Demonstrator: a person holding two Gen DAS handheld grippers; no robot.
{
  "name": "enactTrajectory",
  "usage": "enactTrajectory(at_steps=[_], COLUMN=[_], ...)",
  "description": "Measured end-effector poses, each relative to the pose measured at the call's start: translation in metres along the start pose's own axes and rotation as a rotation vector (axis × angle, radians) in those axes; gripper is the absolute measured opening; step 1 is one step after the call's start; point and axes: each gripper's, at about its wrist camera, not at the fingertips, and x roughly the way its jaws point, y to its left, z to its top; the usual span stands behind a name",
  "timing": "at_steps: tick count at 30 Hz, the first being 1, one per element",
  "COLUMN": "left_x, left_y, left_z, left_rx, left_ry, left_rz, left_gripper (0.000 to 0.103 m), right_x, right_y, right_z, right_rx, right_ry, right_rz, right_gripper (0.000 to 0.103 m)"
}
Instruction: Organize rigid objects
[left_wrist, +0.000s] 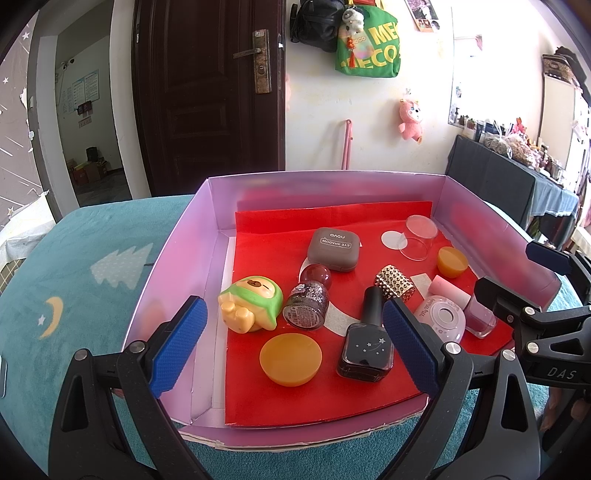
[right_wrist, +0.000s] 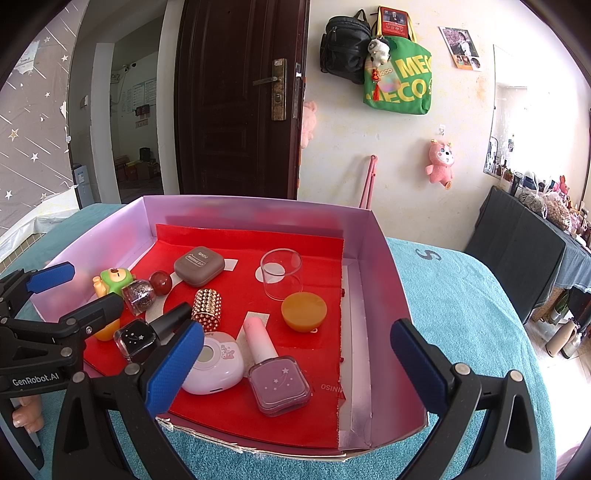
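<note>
A pink-walled box (left_wrist: 173, 240) (right_wrist: 391, 273) with a red liner holds small items: an orange disc (left_wrist: 290, 359), a black nail polish bottle (left_wrist: 365, 349) (right_wrist: 138, 338), a green-hooded toy (left_wrist: 251, 304), a glitter bottle (left_wrist: 306, 304), a brown eyeshadow case (left_wrist: 334, 248) (right_wrist: 198, 270), a studded gold cylinder (left_wrist: 394, 286) (right_wrist: 208, 308), a pink round case (right_wrist: 218, 363), a mauve polish bottle (right_wrist: 277, 384), a second orange disc (right_wrist: 304, 311) and a clear cup (right_wrist: 281, 272). My left gripper (left_wrist: 291, 350) is open above the near items. My right gripper (right_wrist: 295, 369) is open above the mauve bottle.
The box sits on a teal cloth (left_wrist: 74, 277) (right_wrist: 461, 314). A dark door (left_wrist: 207, 92), a wall with hanging bags (right_wrist: 399, 70) and a dark cluttered table (right_wrist: 524, 251) stand behind.
</note>
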Motion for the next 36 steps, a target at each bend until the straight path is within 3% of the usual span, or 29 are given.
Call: enactTrajectory(at_steps=[11,17,23,30,36], left_x=[-0.005,-0.039,-0.072,-0.092,-0.086], left_y=[0.002,-0.004,-0.005,-0.01,-0.017], left_z=[0.0,0.001,0.001,-0.017,-0.043], left_rx=[-0.003,0.023,-0.001,-0.002,0.004], left_ry=[-0.012,-0.061,-0.066,-0.013,0.079], left_rz=[-0.015,0.019,-0.018,-0.03,-0.032], left_gripper=[0.097,0.097,0.097,0.097,0.097], right_x=[0.0,-0.019,-0.05,-0.083,-0.088], right_y=[-0.001,-0.003,0.002,0.01,0.006], right_z=[0.0,0.003,0.002,-0.011,-0.034], right_rx=[0.005,0.024,0.032,0.036,0.078], right_ry=[-0.005,-0.025,-0.049,-0.045,0.034], right_rz=[0.012,0.008,0.01,0.008,0.005], right_gripper=[0.103,0.103,0.103,0.103,0.103])
